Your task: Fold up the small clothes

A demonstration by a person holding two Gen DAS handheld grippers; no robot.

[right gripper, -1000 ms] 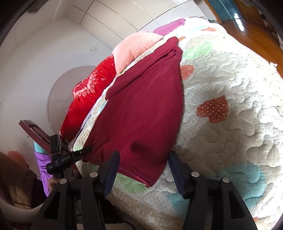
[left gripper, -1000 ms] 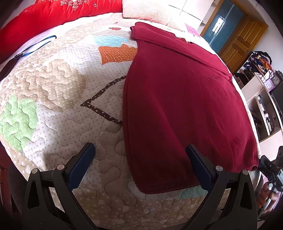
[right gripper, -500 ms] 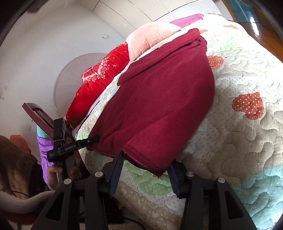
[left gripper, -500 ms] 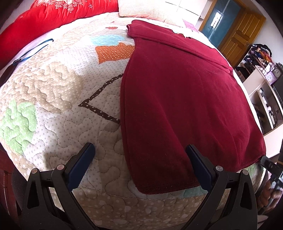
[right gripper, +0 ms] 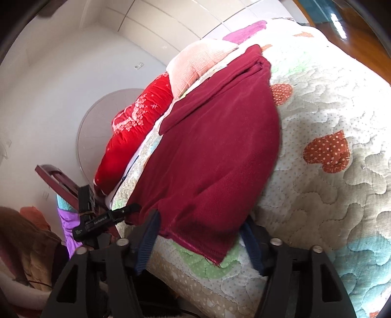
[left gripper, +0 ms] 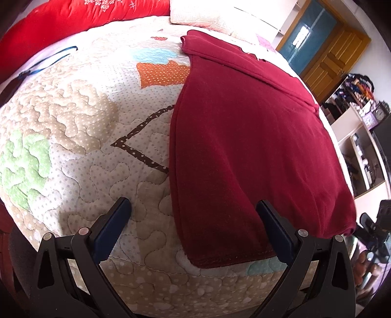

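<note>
A dark red garment (left gripper: 244,137) lies flat on the quilted bed, its hem at the near edge. My left gripper (left gripper: 193,220) is open just above the bed edge, straddling the garment's near left corner without touching it. In the right wrist view the same garment (right gripper: 215,156) hangs slightly over the bed edge. My right gripper (right gripper: 199,234) is open with its jaws on either side of the near right hem corner, which lies between the fingers (right gripper: 146,242).
The patchwork quilt (left gripper: 73,137) covers the bed. A red duvet (left gripper: 61,22) and a pink pillow (right gripper: 195,63) lie at the head. Shelves (left gripper: 361,146) and a wooden door (left gripper: 330,61) stand to the right. A chair back (right gripper: 58,181) stands by the bed.
My right gripper has moved in along the bed edge until the hem corner sits between its jaws. The left gripper has shifted only slightly.
</note>
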